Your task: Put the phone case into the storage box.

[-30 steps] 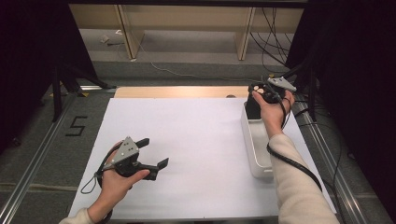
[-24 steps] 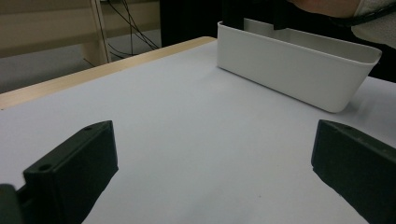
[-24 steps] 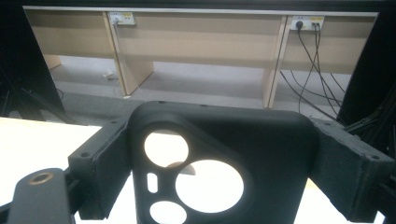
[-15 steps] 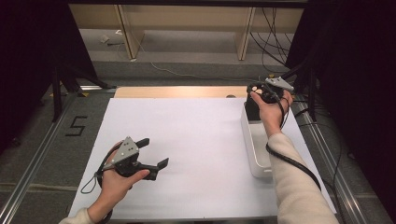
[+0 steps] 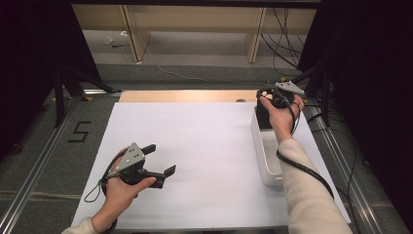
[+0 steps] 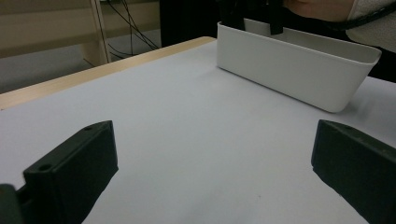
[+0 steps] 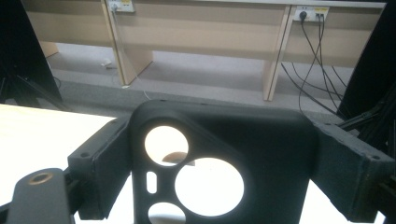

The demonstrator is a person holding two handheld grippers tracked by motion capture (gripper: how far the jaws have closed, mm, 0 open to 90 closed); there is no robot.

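Right gripper (image 5: 267,95) is up at the far right, jaws pinching a black phone case (image 7: 219,163) from both sides. In the right gripper view the case stands upright between the jaws, w/ round camera cut-outs showing light through. From the high view the case hangs over the far end of the white bin (image 5: 265,156), lower edge dipping toward it; can't tell if it touches the bin's inside. The bin is long and narrow, running near-to-far along the right edge of the white surface (image 5: 204,146). The right forearm, in a light sleeve, lies along the bin's right side, cable trailing over it.

Left gripper (image 5: 159,160) sits near left, just above the surface, jaws spread wide w/ nothing between them. In the left gripper view the bin (image 6: 299,70) lies ahead, well apart from those jaws, w/ bare white surface (image 6: 187,140) between. A wooden strip borders the far edge of the surface.
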